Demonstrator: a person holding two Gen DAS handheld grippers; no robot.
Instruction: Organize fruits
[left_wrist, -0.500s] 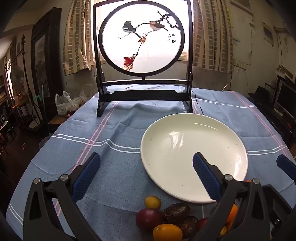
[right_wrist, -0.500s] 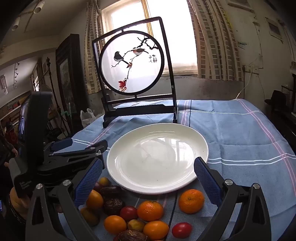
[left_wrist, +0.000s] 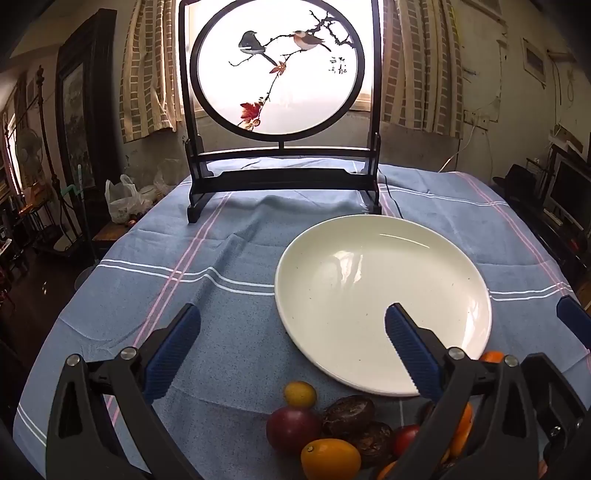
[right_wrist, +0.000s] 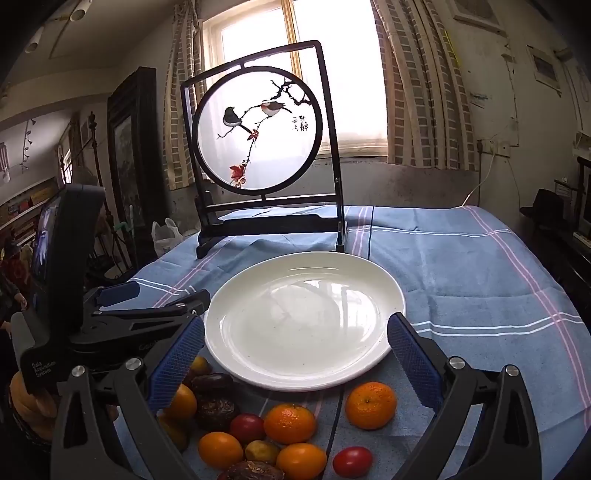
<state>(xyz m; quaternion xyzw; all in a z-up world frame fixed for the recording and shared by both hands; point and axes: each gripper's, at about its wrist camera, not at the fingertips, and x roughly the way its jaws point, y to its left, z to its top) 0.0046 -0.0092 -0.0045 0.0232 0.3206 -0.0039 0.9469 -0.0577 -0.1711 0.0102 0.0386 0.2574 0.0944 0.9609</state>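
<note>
An empty white plate (left_wrist: 380, 295) (right_wrist: 306, 317) lies on the blue striped tablecloth (left_wrist: 221, 258). A heap of small fruit lies in front of it: mandarins (right_wrist: 370, 404), kumquats (left_wrist: 330, 458), red plums (left_wrist: 293, 428), cherry tomatoes (right_wrist: 351, 460) and dark dates (left_wrist: 349, 415). My left gripper (left_wrist: 291, 347) is open and empty above the cloth, just behind the heap. My right gripper (right_wrist: 295, 354) is open and empty over the plate's near rim. The left gripper also shows in the right wrist view (right_wrist: 122, 325), left of the plate.
A black-framed round screen painted with birds (left_wrist: 280, 74) (right_wrist: 258, 129) stands at the back of the table. A white plastic bag (left_wrist: 122, 199) sits on a stool past the left edge. Furniture stands to the right.
Both grippers stay open with almost no movement. The fruit and plate lie where they were.
</note>
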